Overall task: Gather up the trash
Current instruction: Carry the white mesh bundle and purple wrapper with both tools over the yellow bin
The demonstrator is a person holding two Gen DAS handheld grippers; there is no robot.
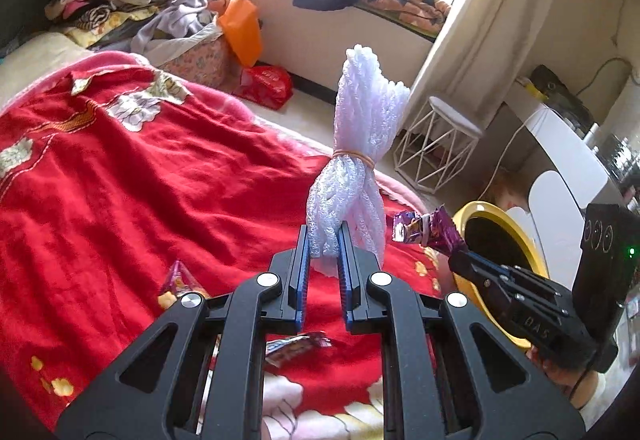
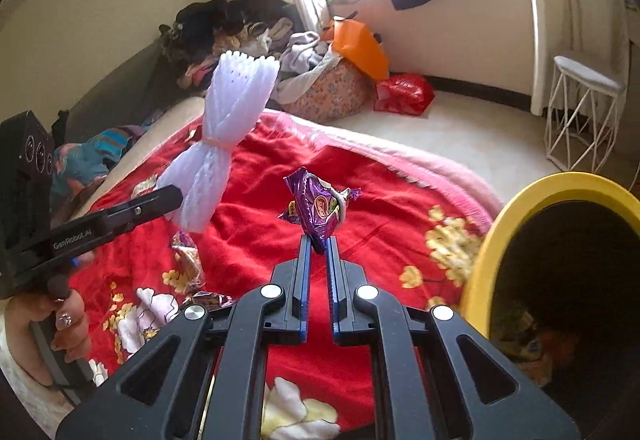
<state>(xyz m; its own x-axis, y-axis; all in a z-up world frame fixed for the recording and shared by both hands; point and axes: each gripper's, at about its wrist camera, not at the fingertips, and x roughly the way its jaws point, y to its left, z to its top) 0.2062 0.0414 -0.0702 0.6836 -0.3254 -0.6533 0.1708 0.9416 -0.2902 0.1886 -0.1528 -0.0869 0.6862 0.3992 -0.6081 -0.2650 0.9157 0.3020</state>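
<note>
My left gripper (image 1: pixel 324 240) is shut on the lower end of a white foam net bundle (image 1: pixel 360 143) tied with a rubber band, held upright above the red blanket. My right gripper (image 2: pixel 319 242) is shut on a crumpled purple snack wrapper (image 2: pixel 320 203), also lifted off the bed. The left wrist view shows the right gripper (image 1: pixel 460 252) with the wrapper (image 1: pixel 424 230) just left of the yellow-rimmed bin (image 1: pixel 476 209). From the right wrist, the left gripper (image 2: pixel 176 199) carries the foam bundle (image 2: pixel 224 127) at left. The bin (image 2: pixel 520 207) gapes dark at right.
More wrappers lie on the red floral blanket (image 1: pixel 120 179): one (image 1: pixel 176 282) left of my left fingers, one (image 1: pixel 296 346) beneath them. The right wrist view shows wrappers (image 2: pixel 188 260) too. A white wire stool (image 2: pixel 580 111), a red bag (image 2: pixel 404 91) and an orange bag (image 2: pixel 360 43) stand on the floor.
</note>
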